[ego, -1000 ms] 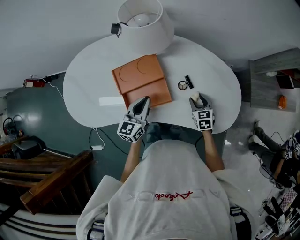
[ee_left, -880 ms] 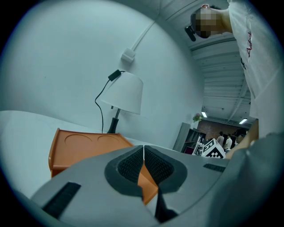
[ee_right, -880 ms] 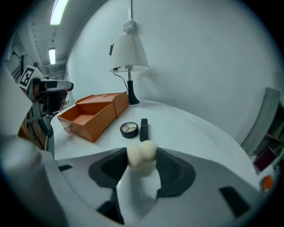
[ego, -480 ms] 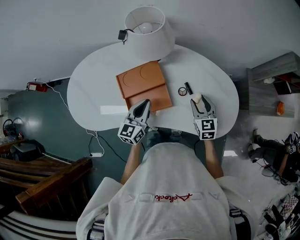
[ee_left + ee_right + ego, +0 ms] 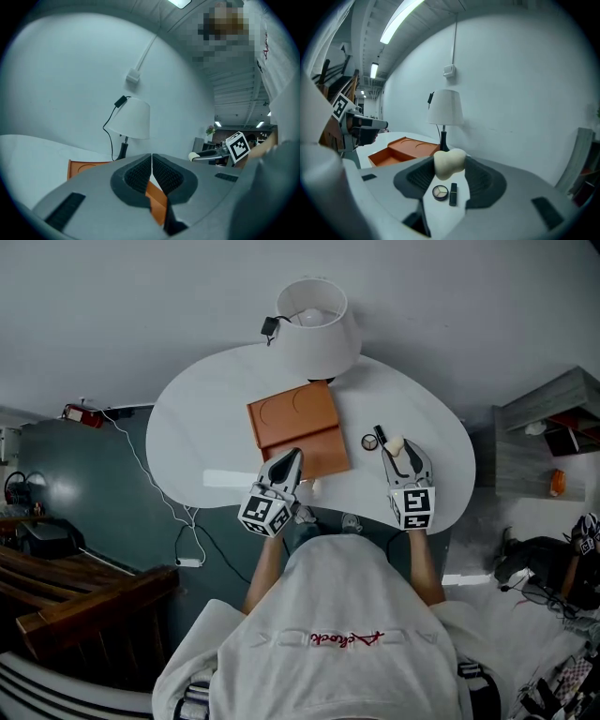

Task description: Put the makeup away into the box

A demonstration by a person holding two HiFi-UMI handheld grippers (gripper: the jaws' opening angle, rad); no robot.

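Orange box (image 5: 295, 423), cream sponge (image 5: 449, 163), black lipstick (image 5: 453, 193), white table (image 5: 197, 427), white lampshade (image 5: 323, 324).

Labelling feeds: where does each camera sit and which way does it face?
Head view: on the head, looking down at the table; torso, arms, left gripper, right gripper show.
Left gripper view: rides that gripper, faces the lamp; shut fingers show.
Right gripper view: likewise; fingers clamp a sponge.
Both gripper views share lamp, orange box.

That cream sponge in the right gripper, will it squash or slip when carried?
The sponge looks soft and foamy, so it probably squashes slightly. It seems light, and the right gripper clamps both sides, so slipping seems unlikely.
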